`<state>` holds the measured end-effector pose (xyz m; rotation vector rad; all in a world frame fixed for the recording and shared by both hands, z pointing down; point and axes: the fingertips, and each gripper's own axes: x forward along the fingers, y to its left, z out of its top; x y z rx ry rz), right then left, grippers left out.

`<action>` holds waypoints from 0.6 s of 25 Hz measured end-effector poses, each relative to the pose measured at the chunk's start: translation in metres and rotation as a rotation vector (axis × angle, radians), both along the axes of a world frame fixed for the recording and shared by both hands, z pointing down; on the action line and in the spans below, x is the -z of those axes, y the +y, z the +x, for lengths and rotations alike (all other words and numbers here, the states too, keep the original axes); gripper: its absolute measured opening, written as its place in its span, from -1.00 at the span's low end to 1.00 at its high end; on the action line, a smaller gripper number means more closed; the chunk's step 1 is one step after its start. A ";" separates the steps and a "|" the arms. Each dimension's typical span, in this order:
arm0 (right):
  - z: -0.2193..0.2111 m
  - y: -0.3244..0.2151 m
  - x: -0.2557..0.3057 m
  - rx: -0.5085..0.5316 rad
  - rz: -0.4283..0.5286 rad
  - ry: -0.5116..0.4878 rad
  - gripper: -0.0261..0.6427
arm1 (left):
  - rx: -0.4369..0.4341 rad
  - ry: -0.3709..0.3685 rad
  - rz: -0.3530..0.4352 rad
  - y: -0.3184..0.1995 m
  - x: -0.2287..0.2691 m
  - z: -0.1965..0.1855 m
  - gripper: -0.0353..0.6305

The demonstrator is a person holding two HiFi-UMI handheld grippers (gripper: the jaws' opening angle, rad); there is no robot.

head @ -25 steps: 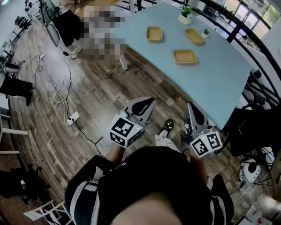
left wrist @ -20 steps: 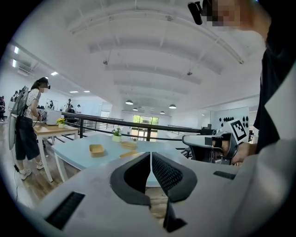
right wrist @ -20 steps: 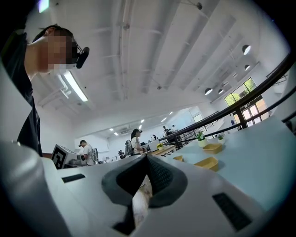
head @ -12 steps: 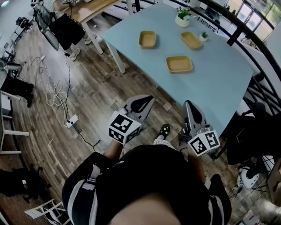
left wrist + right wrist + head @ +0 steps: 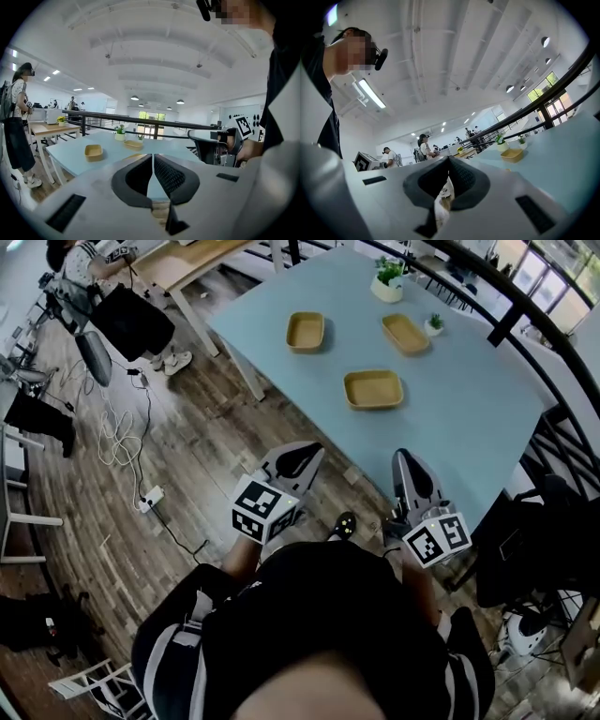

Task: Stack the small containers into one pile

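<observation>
Three shallow tan containers sit apart on the light blue table (image 5: 469, 418): one far left (image 5: 306, 332), one far right (image 5: 406, 334) and one nearer (image 5: 373, 389). My left gripper (image 5: 312, 452) is shut and empty, held over the wooden floor short of the table's near edge. My right gripper (image 5: 402, 458) is also shut and empty, level with that edge. In the left gripper view the shut jaws (image 5: 153, 157) point at the table, with two containers (image 5: 93, 152) (image 5: 133, 144) beyond. The right gripper view shows shut jaws (image 5: 449, 159) and one container (image 5: 512, 155).
Two small potted plants (image 5: 388, 277) (image 5: 433, 324) stand at the table's far side. A black railing (image 5: 525, 306) runs behind it. Cables and a power strip (image 5: 150, 493) lie on the floor at left. A person (image 5: 75, 263) stands by a wooden desk (image 5: 183, 261).
The table and its containers have drifted down and left in the head view, closer to me. Both grippers stay shut and keep their places in front of my body.
</observation>
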<state>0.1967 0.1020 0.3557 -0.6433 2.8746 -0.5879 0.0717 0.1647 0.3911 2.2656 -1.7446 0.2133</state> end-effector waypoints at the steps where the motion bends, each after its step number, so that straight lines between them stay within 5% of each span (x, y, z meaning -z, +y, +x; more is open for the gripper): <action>1: 0.001 -0.006 0.000 0.003 0.001 0.001 -0.92 | 0.004 0.002 -0.003 -0.005 -0.002 0.000 -0.82; 15: 0.004 -0.060 -0.021 -0.016 -0.035 0.028 -0.91 | 0.082 0.050 -0.067 -0.047 -0.025 -0.019 -0.82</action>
